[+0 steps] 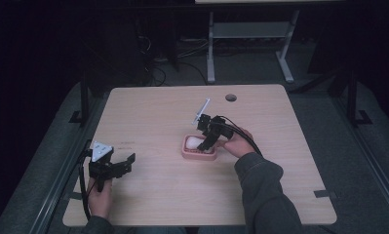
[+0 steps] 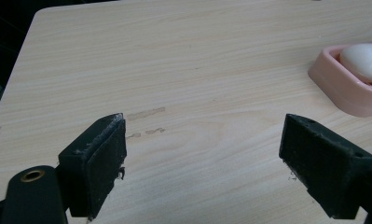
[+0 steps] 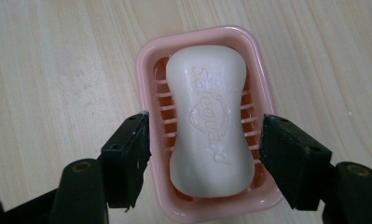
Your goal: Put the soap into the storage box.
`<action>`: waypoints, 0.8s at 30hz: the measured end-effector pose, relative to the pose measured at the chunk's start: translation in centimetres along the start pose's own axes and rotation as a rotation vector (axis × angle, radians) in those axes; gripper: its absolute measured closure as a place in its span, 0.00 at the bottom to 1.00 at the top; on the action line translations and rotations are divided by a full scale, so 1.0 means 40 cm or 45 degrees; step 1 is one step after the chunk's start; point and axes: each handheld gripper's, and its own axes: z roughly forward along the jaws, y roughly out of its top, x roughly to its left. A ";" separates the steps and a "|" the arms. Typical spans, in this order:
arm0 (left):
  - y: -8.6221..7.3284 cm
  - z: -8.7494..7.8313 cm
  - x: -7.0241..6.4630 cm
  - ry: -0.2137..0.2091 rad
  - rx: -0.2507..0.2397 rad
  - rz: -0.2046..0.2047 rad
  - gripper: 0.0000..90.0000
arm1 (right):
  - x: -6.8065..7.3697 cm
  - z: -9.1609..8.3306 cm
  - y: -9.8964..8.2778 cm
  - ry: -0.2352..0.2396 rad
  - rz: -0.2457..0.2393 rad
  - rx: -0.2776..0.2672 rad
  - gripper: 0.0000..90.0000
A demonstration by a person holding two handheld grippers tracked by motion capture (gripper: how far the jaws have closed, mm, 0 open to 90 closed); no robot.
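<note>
1. High view: a pale wooden desk (image 1: 153,122) stood over a dark floor, with a round hole (image 1: 231,97) near its far edge.
2. A pink dish (image 1: 198,154) sat near the middle of the desk, with a white soap (image 1: 194,142) lying in it.
3. The right tool (image 1: 207,144) was tilted down over the dish, held by the right hand (image 1: 237,142), which came in from a grey sleeve (image 1: 262,187). A black cable (image 1: 241,130) looped over that hand.
4. The left tool (image 1: 126,163) was held above the near left part of the desk, well apart from the dish, gripped by the left hand (image 1: 100,195). A grey plate (image 1: 101,150) sat on top of it.
5. Left gripper view: the left tool (image 2: 202,154) was spread wide, with nothing between its jaws but bare desk (image 2: 174,70).
6. The dish (image 2: 347,88) lay at the right edge, with the soap (image 2: 365,59) in it. A few faint scuffs (image 2: 146,113) marked the wood just past the left jaw.
7. Right gripper view: the right tool (image 3: 204,149) was spread, its jaws standing either side of the dish (image 3: 146,56), outside its rim.
8. I cannot tell whether the jaws touched the dish.
9. The soap (image 3: 209,116) lay lengthwise on the ribbed floor of the dish, with raised lettering on its top. Desk (image 3: 58,60) showed all around.
</note>
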 end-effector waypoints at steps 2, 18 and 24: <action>0.000 0.000 0.000 0.001 0.001 -0.002 0.16 | 0.001 -0.005 -0.004 0.000 -0.002 -0.002 0.37; -0.001 0.000 -0.001 0.001 0.000 0.000 0.16 | 0.007 -0.033 -0.038 -0.010 0.022 -0.006 0.36; -0.001 0.001 -0.001 0.003 0.000 0.000 0.16 | 0.009 -0.043 -0.059 -0.016 0.038 -0.021 0.36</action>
